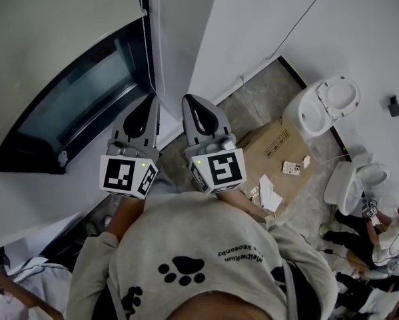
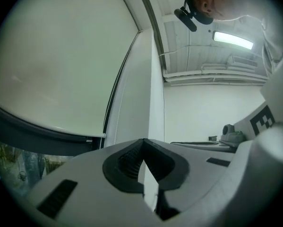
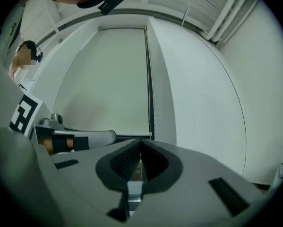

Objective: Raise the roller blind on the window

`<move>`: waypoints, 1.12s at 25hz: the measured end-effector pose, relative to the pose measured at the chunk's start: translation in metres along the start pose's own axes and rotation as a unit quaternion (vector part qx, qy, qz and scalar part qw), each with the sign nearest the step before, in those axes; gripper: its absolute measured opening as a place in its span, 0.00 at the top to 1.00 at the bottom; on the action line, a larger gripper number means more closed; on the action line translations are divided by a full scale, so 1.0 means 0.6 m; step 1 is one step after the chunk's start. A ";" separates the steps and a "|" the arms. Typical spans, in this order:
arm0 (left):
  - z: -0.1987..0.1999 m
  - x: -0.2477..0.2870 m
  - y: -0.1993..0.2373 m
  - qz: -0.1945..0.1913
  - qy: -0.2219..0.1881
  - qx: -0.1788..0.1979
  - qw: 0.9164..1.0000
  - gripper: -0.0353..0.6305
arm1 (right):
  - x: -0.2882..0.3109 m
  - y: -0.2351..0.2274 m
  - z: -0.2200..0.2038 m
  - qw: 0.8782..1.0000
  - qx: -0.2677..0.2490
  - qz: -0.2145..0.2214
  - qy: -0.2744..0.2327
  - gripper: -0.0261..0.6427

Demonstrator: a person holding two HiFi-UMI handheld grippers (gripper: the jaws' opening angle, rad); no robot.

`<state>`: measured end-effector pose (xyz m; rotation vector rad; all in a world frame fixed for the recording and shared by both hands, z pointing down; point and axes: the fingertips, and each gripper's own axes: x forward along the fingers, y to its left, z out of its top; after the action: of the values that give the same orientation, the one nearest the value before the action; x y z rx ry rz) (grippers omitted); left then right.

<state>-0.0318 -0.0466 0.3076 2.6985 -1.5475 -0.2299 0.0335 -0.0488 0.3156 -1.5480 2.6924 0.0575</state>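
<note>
Both your claws are pressed together with nothing between them: the left claw (image 1: 150, 101) and the right claw (image 1: 188, 100) are held side by side, pointing at the window (image 1: 79, 102). The roller blind (image 1: 52, 19) is drawn down over most of it, leaving only a dark band of glass below its bottom bar (image 2: 61, 128). What the coming move turns on is the bead chain (image 1: 146, 39). It hangs at the blind's right edge, between the fabric and the white wall (image 1: 179, 32), with its long axis straight up and down. In the head view it ends just above the tips of your left claw, so that one looks the nearer. In the left gripper view the chain (image 2: 116, 86) rises up and to the left of the tips. In the right gripper view it (image 3: 150, 79) runs almost directly above them, a touch to the right. Either claw would probably have to part first and close across the chain, not along it, to pull. No container matters here. On the floor to your right a flat cardboard sheet (image 1: 272, 145) carries a few loose papers (image 1: 269, 192), and two toilets (image 1: 326, 102) stand beside it; you cannot see anything in them.
</note>
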 end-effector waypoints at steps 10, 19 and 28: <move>-0.021 0.104 0.118 -0.057 0.013 -0.005 0.998 0.95 | 0.157 -0.036 -0.033 0.998 -0.004 -0.063 0.009 0.94; -0.043 0.160 0.178 -0.086 0.025 -0.026 0.996 0.95 | 0.243 -0.061 -0.047 0.994 -0.014 -0.106 0.022 0.93; -0.051 0.170 0.211 -0.080 0.036 -0.043 0.995 0.95 | 0.309 -0.081 -0.065 0.990 0.000 -0.128 0.053 0.82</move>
<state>-0.0853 -0.1998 0.3374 2.7336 -1.2736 -0.1949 -0.0185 -0.2351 0.3447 -1.9343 2.5407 -0.0319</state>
